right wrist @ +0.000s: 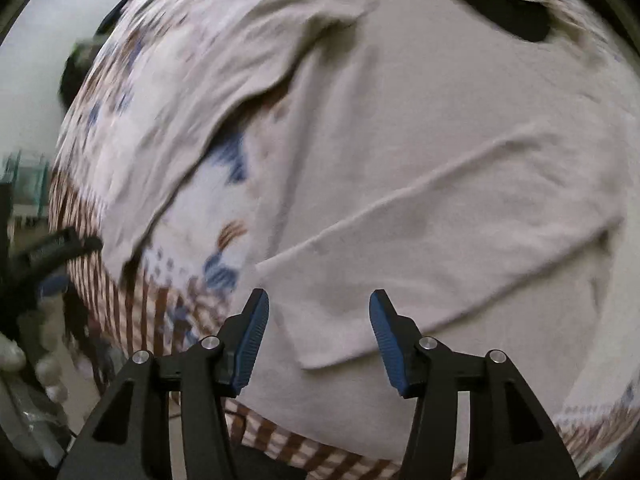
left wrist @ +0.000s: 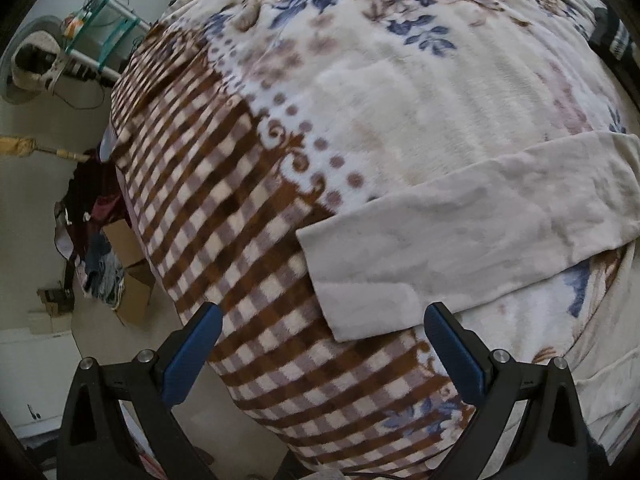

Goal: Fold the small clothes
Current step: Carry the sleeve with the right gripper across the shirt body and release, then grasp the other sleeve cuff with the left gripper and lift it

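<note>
A cream long-sleeved shirt (right wrist: pixel 460 152) lies flat on a patterned blanket (left wrist: pixel 224 208). One sleeve (left wrist: pixel 460 232) stretches across the blanket in the left wrist view, its cuff end near my left gripper (left wrist: pixel 322 312), which is open and empty just above it. In the right wrist view the other sleeve (right wrist: pixel 420 248) is folded across the shirt body. My right gripper (right wrist: pixel 318 300) is open and empty over that sleeve's cuff. The right wrist view is blurred.
The blanket covers a bed with brown checks and blue flowers. Off the bed's left edge are the floor, cardboard boxes (left wrist: pixel 132 272), a pile of dark clothes (left wrist: pixel 92 200) and a glass shelf (left wrist: pixel 108 28). The left gripper shows at left in the right wrist view (right wrist: pixel 52 252).
</note>
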